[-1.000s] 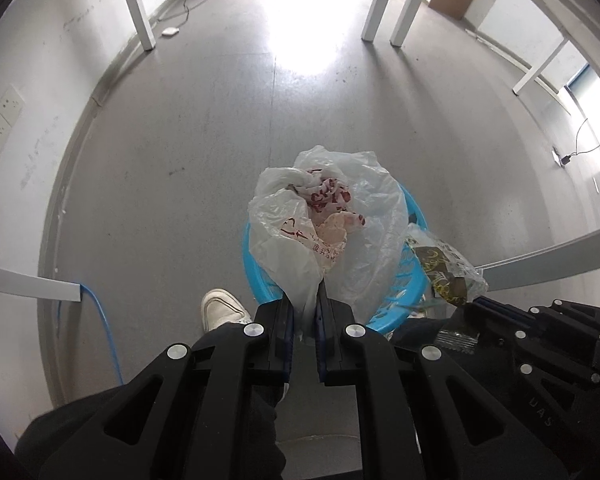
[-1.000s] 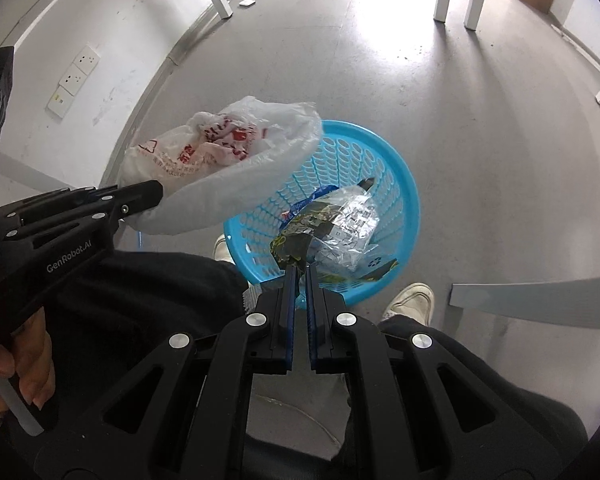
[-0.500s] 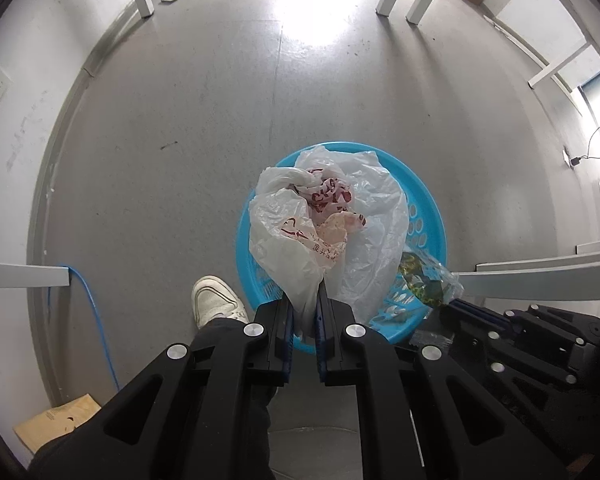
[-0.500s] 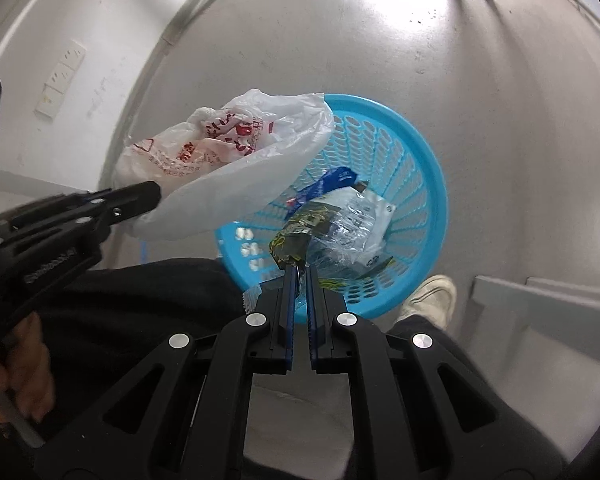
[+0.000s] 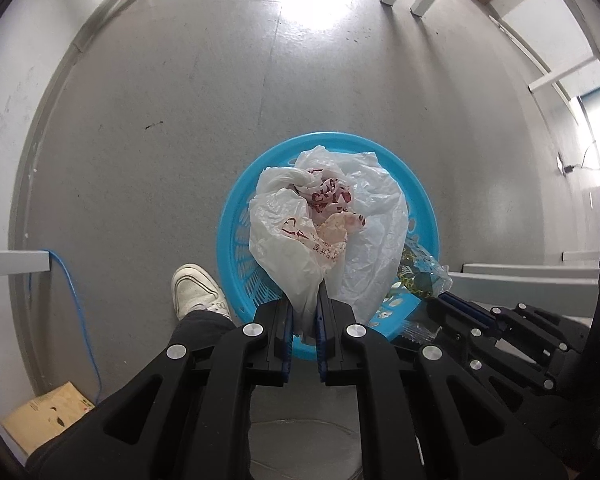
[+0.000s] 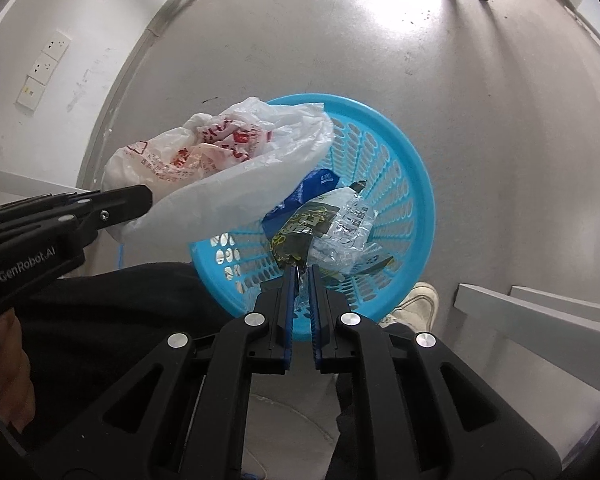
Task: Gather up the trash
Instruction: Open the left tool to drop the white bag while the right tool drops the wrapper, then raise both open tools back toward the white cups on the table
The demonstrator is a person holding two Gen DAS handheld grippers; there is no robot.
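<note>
We've got both over the blue basket (image 6: 404,184): L tool (image 5: 303,312) clamped on plastic bag (image 5: 296,256), R tool (image 6: 300,280) opening, wrapper (image 6: 332,228) between its jaws, to drop.

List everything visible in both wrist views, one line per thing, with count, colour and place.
round perforated plastic basket: one, bright blue, on the grey floor under both tools.
thin crumpled plastic bag: one, white with red print, hanging over the basket from the left tool.
crinkled clear snack wrapper: one, clear with dark green and yellow print, over the basket at the right tool's tips.
blue packet: one, dark blue, inside the basket.
flat cardboard piece: one, tan, on the floor by the wall.
thin cable: one, blue, along the wall.
wall sockets: white, on the wall.
sneakers: two, white, beside the basket.
left tool: black, shut on the bag.
right tool: black, jaws opening, wrapper between them.
</note>
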